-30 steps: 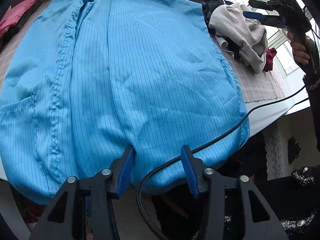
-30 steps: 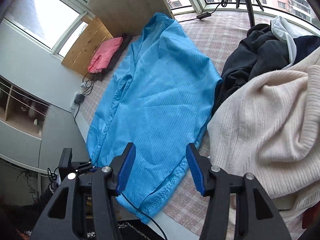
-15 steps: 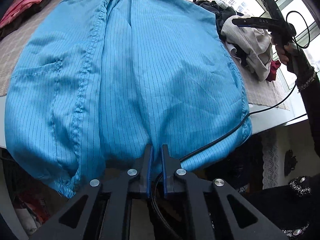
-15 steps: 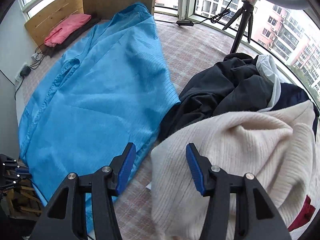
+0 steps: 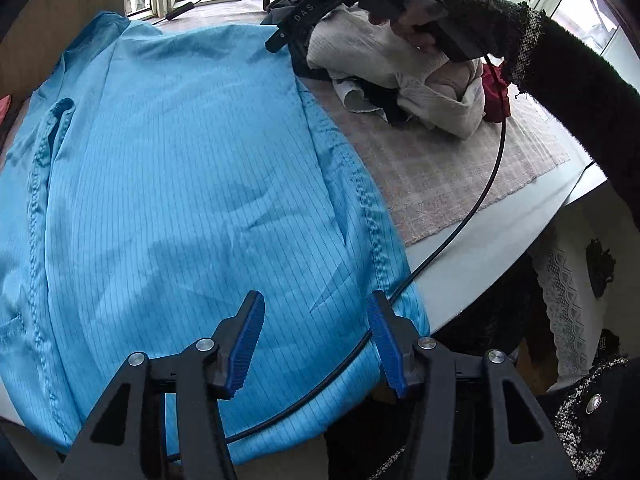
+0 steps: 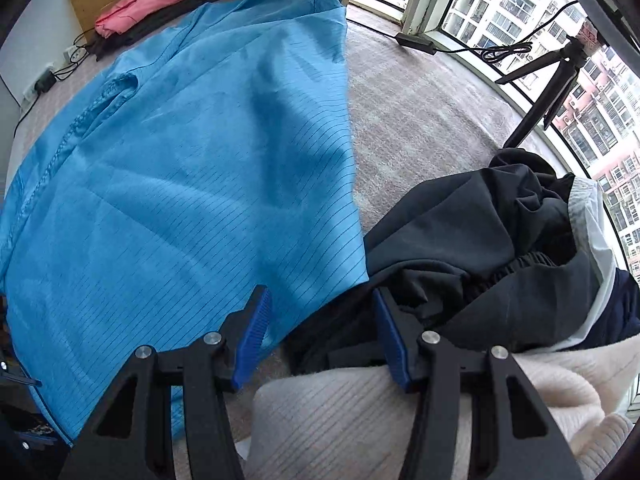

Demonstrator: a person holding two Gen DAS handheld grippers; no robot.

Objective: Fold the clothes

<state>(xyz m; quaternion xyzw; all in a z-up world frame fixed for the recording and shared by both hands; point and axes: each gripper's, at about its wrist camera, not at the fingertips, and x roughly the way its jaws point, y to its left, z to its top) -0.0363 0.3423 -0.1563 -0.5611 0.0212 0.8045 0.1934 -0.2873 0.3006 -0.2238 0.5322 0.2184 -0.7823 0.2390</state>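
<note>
The blue shirt point(image 5: 180, 184) lies spread flat on the table point(image 5: 500, 240), its hem draped over the near edge. The left gripper point(image 5: 316, 340) is above the hem with jaws apart and empty, a black cable point(image 5: 486, 184) running across the shirt between them. The right gripper point(image 6: 320, 332) hangs open and empty above the shirt's edge and the clothes pile point(image 6: 480, 248) beside it.
</note>
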